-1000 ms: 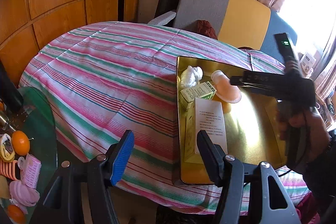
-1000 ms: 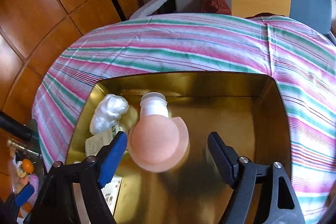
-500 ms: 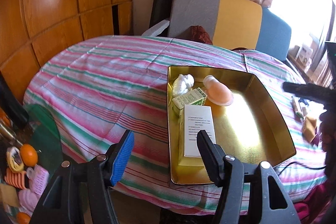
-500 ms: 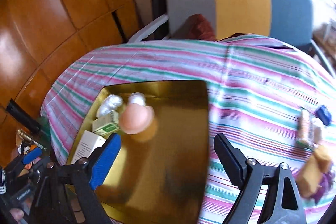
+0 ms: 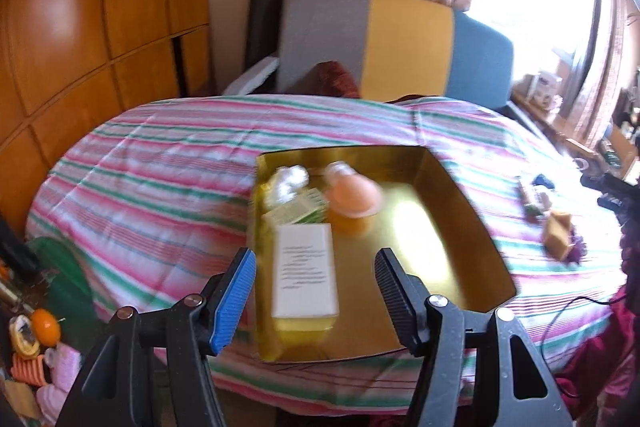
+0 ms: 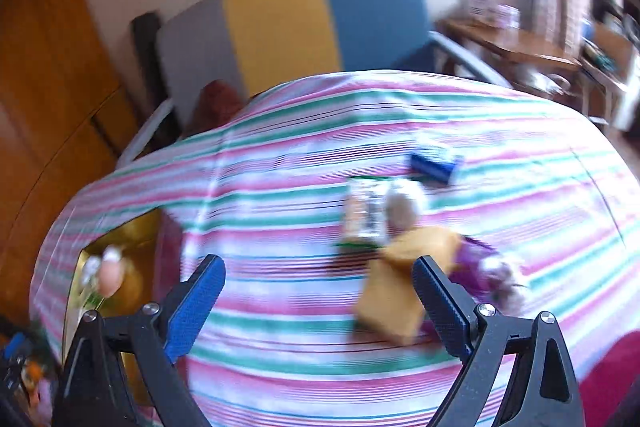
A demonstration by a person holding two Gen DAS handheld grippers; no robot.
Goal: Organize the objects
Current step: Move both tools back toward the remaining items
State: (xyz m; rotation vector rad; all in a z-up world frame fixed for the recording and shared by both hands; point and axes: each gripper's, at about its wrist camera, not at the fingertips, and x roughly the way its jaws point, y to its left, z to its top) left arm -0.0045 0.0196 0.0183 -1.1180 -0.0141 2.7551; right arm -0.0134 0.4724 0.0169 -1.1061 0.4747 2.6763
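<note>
A gold tray [image 5: 460,211] lies on the striped table. It holds a white box [image 5: 305,269], a green box [image 5: 298,213], a white wad [image 5: 288,179] and a peach-capped bottle [image 5: 352,193]. My left gripper [image 5: 312,297] is open and empty over the tray's near edge. My right gripper [image 6: 316,307] is open and empty above the cloth, left of a yellow packet [image 6: 404,283]. Beside that lie a clear packet [image 6: 362,213], a blue box [image 6: 434,163] and a purple item [image 6: 476,267]. The tray's corner [image 6: 86,255] shows at far left. The right wrist view is blurred.
A grey, yellow and blue chair [image 5: 400,43] stands behind the table. Wooden panels [image 5: 80,27] line the left wall. A low glass table with an orange [image 5: 46,321] and pink items sits at lower left. The right gripper's body [image 5: 612,187] shows at the right edge.
My right gripper has left the tray and swung right to the loose items on the cloth. My left gripper has turned right, facing the tray's middle. The peach-capped bottle stays in the tray.
</note>
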